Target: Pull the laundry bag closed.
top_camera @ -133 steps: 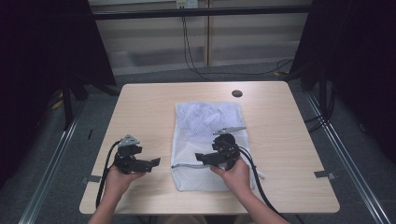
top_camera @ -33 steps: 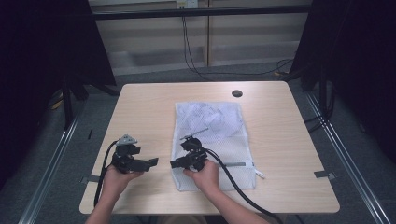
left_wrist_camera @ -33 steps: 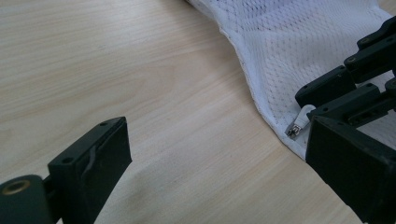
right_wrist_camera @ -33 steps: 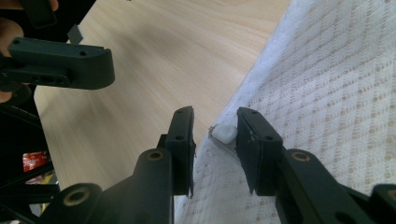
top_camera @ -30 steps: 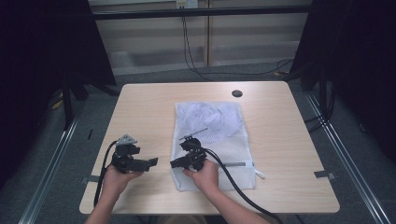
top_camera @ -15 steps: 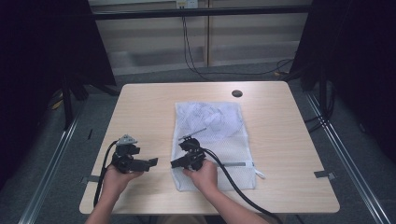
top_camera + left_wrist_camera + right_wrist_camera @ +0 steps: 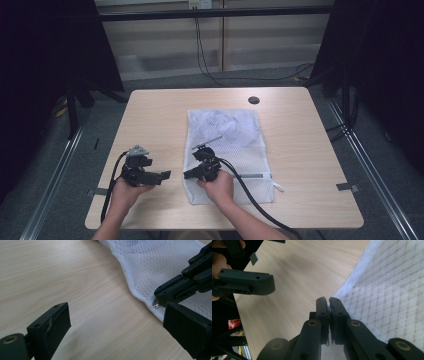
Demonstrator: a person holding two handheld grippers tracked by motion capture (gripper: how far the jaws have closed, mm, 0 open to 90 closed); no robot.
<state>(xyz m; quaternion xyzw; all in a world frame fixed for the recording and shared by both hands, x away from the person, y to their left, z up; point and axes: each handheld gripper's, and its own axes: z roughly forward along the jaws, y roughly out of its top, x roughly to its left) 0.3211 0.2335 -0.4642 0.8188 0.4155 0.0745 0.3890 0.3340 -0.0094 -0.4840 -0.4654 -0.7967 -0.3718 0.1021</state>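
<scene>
A white mesh laundry bag (image 7: 235, 140) lies flat on the middle of the wooden table (image 7: 160, 115). In the high view my right gripper (image 7: 188, 174) is at the bag's near left edge. In the right gripper view it (image 7: 327, 300) is shut, its jaws pressed together at the bag's hem (image 7: 352, 277). From the left gripper view, a small metal zipper pull (image 7: 156, 305) sits at the right gripper's (image 7: 160, 298) tips. My left gripper (image 7: 117, 322) stands open just left of the bag with bare wood between its jaws, and it is also in the high view (image 7: 165, 175).
A dark round grommet (image 7: 253, 100) sits in the table near its far edge. The bag's zipper line (image 7: 252, 175) runs toward the right near the front. Grey tape marks (image 7: 346, 187) lie at the table's right and left front sides. A black cable (image 7: 250, 200) trails from the right gripper.
Since 4.4 s ago my right gripper has moved left along the bag's near end to its left edge. Over the last second it crept slightly further left. The left gripper stayed put.
</scene>
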